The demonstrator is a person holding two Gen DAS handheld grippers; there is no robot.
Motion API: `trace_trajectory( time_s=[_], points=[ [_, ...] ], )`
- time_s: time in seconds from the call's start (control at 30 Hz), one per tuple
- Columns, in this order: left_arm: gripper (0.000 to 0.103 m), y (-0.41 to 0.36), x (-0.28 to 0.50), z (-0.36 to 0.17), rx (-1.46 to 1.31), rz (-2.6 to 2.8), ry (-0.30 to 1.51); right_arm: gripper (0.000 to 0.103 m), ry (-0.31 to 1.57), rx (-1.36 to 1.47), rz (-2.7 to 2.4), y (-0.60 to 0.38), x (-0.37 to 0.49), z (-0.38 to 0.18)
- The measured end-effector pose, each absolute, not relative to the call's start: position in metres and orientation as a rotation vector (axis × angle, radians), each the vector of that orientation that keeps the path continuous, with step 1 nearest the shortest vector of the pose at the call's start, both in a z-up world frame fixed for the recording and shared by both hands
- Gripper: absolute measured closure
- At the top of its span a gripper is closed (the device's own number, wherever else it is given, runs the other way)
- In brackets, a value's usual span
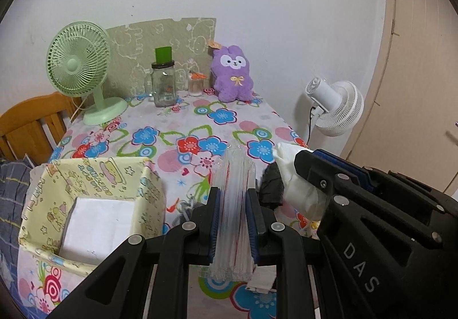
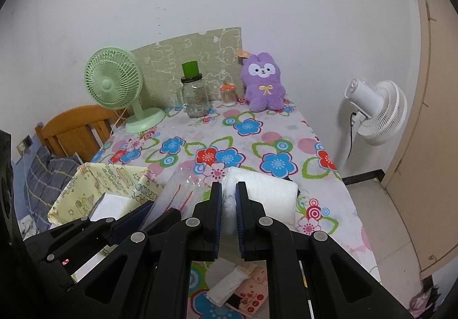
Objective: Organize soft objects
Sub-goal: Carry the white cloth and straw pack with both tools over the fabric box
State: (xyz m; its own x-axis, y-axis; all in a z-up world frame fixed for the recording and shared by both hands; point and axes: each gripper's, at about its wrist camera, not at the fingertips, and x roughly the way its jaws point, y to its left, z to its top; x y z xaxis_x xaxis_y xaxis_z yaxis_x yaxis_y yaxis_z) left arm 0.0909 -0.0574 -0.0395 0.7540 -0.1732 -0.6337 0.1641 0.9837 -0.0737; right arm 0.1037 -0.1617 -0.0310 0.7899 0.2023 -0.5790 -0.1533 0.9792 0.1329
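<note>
My left gripper (image 1: 233,193) is shut on a clear plastic packet with red lines (image 1: 233,204), held above the flowered table. My right gripper (image 2: 228,188) is shut on a white soft pack (image 2: 266,196); it also shows in the left wrist view (image 1: 294,175), right of the left gripper. A yellow patterned fabric box (image 1: 86,184) stands at the front left with a white pack (image 1: 97,224) inside; the right wrist view shows it too (image 2: 114,184). A purple plush bunny (image 1: 233,72) sits at the back of the table.
A green desk fan (image 1: 78,67), a glass jar with green cup (image 1: 163,81) and a small jar (image 1: 196,85) stand at the back. A white floor fan (image 2: 375,110) stands right of the table. Small packets (image 2: 240,287) lie near the front edge. A wooden chair (image 1: 31,121) is at left.
</note>
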Motion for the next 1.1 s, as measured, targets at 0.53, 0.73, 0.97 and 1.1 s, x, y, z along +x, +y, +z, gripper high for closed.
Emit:
trace_trajectory(
  time_s=[0.53, 0.73, 0.97, 1.1],
  points=[
    [0.087, -0.015, 0.095, -0.021, -0.008, -0.141, 0.66, 0.091, 0.617, 0.052, 0.253, -0.117, 0.112, -0.012],
    [0.087, 0.005, 0.095, -0.016, -0.011, -0.114, 0.651, 0.091, 0.608, 0.035, 0.286, -0.095, 0.114, -0.007],
    [0.087, 0.029, 0.096, -0.016, -0.016, -0.081, 0.65, 0.091, 0.616, 0.023, 0.341, -0.068, 0.119, -0.007],
    [0.087, 0.043, 0.098, -0.02, -0.011, -0.055, 0.65, 0.091, 0.621, 0.023, 0.372, -0.053, 0.122, -0.007]
  ],
)
